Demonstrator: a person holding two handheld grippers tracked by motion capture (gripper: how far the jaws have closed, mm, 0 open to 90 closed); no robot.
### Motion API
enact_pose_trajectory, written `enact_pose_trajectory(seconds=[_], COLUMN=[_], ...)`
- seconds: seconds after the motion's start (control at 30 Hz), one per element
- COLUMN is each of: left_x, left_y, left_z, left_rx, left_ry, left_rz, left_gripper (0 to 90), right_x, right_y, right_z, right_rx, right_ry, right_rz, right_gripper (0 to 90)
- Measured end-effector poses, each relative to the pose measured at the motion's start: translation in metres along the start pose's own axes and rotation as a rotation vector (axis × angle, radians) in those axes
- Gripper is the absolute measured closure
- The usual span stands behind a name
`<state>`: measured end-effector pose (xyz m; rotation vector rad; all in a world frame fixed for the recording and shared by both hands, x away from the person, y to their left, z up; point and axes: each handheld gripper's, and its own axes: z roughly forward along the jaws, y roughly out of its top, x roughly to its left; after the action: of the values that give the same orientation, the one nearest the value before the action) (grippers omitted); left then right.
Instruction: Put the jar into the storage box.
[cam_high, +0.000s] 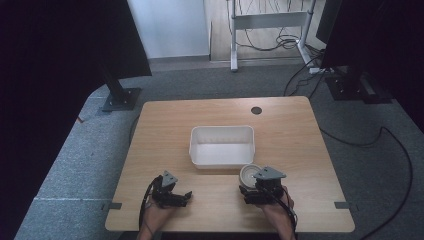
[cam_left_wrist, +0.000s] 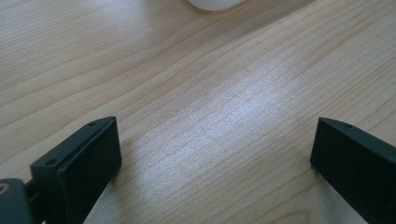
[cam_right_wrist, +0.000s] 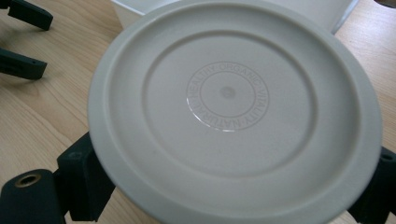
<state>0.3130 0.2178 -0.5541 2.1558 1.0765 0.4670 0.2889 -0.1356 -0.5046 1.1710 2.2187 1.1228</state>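
Note:
A round white plate (cam_right_wrist: 229, 93) with raised rings and moulded lettering at its centre sits between the jaws of my right gripper (cam_right_wrist: 229, 186), tilted to face the camera. That gripper is shut on the plate's rim. From above, the plate (cam_high: 248, 174) is just in front of the white bin (cam_high: 222, 159), with the right gripper (cam_high: 251, 185) behind it near the table's front edge. My left gripper (cam_high: 186, 196) rests low over bare wood at the front left, open, with nothing between its jaws (cam_left_wrist: 212, 154). It also appears in the right gripper view as the left gripper (cam_right_wrist: 44, 44).
The rectangular white bin (cam_right_wrist: 133, 9) stands mid-table and looks empty. The wooden table (cam_high: 165, 125) has a dark cable hole (cam_high: 256, 110) at the back. A rounded white edge (cam_left_wrist: 212, 3) lies ahead of the left jaws. Cables and stands are on the floor around.

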Motion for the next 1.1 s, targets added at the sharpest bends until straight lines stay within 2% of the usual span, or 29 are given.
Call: enact_pose_trajectory(seconds=[0.73, 1.1], left_x=[0.0, 0.0], left_y=[0.0, 0.0], left_z=[0.0, 0.0], left_rx=[0.0, 0.0], left_ry=[0.0, 0.0], left_rz=[0.001, 0.001], left_gripper=[1.5, 1.5], right_x=[0.006, 0.009], right_y=[0.02, 0.034], right_z=[0.027, 0.031], right_rx=[0.007, -0.005], right_ry=[0.021, 0.02], right_rz=[-0.001, -0.016], right_gripper=[9.3, 9.3])
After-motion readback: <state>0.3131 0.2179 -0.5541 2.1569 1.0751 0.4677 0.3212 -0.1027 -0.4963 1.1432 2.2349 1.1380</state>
